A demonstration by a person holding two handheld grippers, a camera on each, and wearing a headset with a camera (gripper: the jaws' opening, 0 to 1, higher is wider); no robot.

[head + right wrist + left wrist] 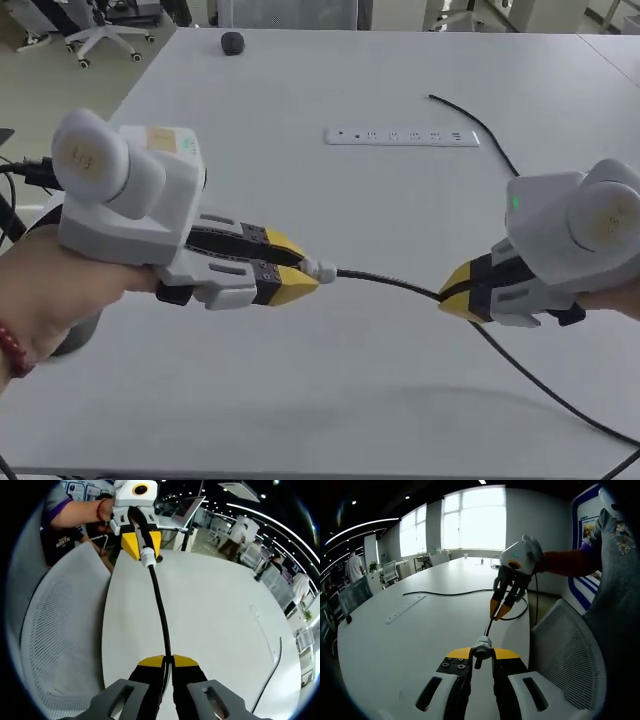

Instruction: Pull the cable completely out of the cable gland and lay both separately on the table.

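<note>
1. Holding the pair above the white table (300, 400) so they can slide apart, we have the left gripper (305, 268) clamped on the small white plastic cable gland (322, 270) and the right gripper (445, 297) pinching the thin black cable (385, 281), which enters the gland.
2. We count one gland, one held cable, two grippers.
3. Farther off lie one long white power strip (400, 136) and one dark round object (232, 42).

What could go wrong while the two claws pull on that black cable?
The cable might slide through the right claw instead of leaving the cable gland. The small gland could slip from the left claw. The cable's tail runs toward the table edge and may drag it off.
</note>
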